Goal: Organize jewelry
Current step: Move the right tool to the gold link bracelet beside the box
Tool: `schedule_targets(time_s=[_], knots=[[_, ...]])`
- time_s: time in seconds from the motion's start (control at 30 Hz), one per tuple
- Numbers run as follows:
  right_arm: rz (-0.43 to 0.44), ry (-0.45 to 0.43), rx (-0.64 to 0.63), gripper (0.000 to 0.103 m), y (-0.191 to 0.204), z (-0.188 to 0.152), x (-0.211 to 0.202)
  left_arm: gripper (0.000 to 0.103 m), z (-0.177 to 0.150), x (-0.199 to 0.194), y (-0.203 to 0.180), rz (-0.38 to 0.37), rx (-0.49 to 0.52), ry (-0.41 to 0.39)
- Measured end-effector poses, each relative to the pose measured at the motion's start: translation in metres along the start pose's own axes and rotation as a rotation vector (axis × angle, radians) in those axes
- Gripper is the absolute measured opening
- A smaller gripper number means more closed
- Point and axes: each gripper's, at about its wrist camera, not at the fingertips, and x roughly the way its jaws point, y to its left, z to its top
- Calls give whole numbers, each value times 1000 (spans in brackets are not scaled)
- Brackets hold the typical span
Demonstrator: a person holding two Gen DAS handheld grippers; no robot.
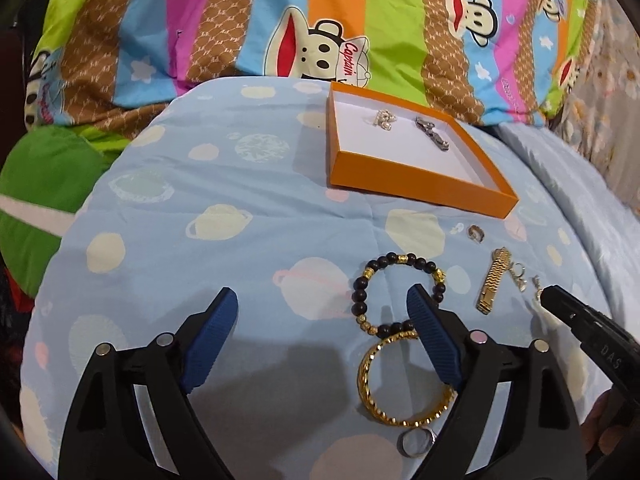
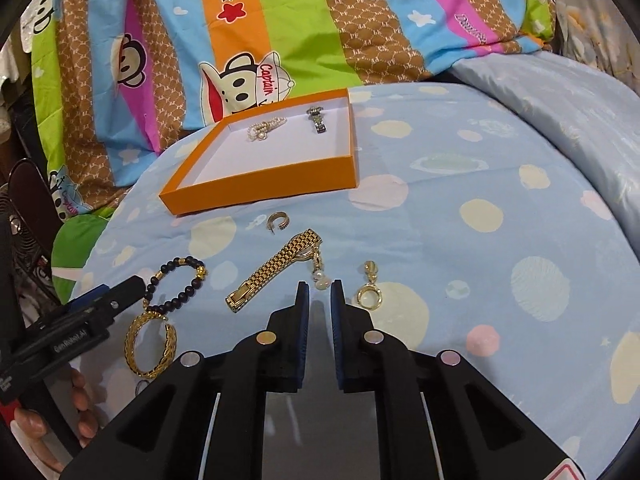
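**Jewelry lying on the bed beside the orange box**

The left gripper (image 1: 322, 308) is hovering over the blue planet-print bed cover (image 1: 208, 184) with its blue-padded fingers (image 1: 212, 332) standing wide apart and holding nothing. Its right finger is covering part of the black-bead bracelet (image 1: 362, 292), which is lying against the gold bangle (image 1: 370, 376) nearer the camera. A silver ring (image 1: 416, 442) is sitting just below the bangle, partly hidden by the gripper frame.

The right gripper (image 2: 319, 294) is hanging low over the bed cover with its fingers (image 2: 302, 304) drawn narrow, a slim gap showing between them and nothing held in it. A pearl charm (image 2: 321, 282) is lying just ahead of the fingertips, at the end of a short chain running from the gold link band (image 2: 272, 270). A gold hoop pendant (image 2: 370, 290) is resting just to the right of the fingers, and a small hoop earring (image 2: 278, 222) is lying between the link band and the box.

The orange box (image 2: 260, 188) is sitting open toward the far side of the bed cover, near the striped cartoon blanket (image 2: 280, 12). Inside it, at the far edge, a pearl piece (image 2: 264, 128) and a dark silver piece (image 2: 318, 120) are lying apart from each other on the white lining.
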Motion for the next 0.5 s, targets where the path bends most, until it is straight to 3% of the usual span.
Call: schedule_targets(time_s=[0.3,0.5], knots=[[0,-3,3,14,-2,-2,-5,84,-31,-11,-35,-32,78,62],[13,-4,14,18,-3,-3,-8,84,-34,-5,-50,16,150,78]])
